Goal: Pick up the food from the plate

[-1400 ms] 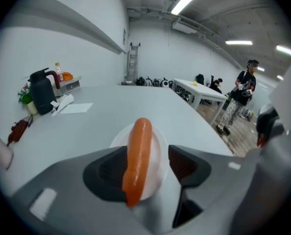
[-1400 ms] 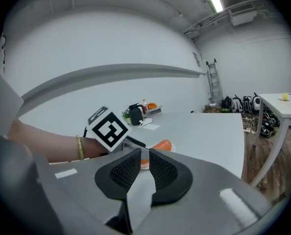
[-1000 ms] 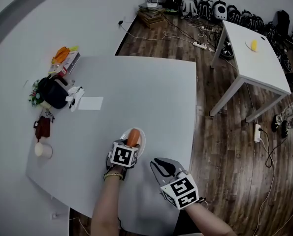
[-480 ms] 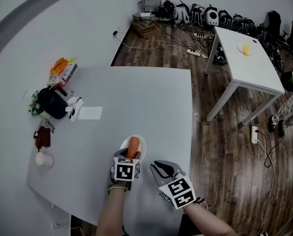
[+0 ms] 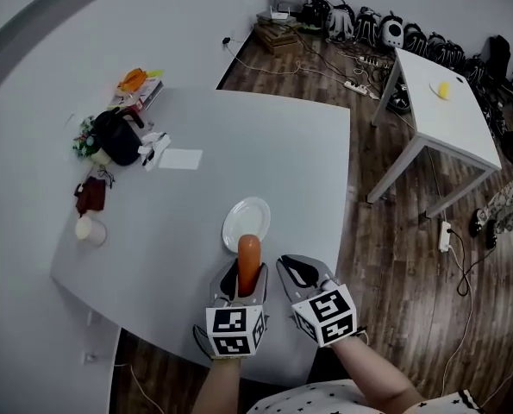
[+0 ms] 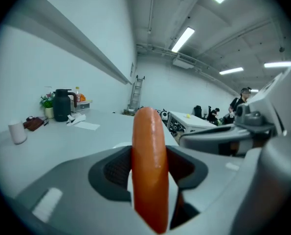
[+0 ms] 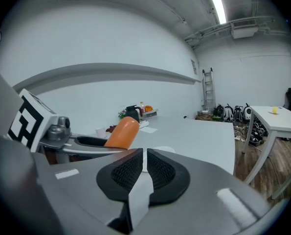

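**Head view, with both gripper views.** The left gripper (image 5: 246, 281) has its 2 jaws closed on an orange sausage (image 5: 248, 252), 1 dark pad pressing each side; the left gripper view shows the sausage standing up between the pads and reaching well beyond the jaw tips. The sausage is held in the air over the grey table (image 5: 273, 153), off the white plate (image 5: 239, 212). In the head view it sits at the plate's near side, with its far end over the near rim. The right gripper (image 5: 296, 272) is just beside the left one, and its 2 jaws are brought together on nothing, with only a thin slit between the ribbed pads. At the table's far left edge stand a black jug (image 5: 118, 138), a white cup (image 5: 88, 228) and a sheet of paper (image 5: 180, 159). A second white table (image 5: 450, 115) stands apart on the wooden floor.
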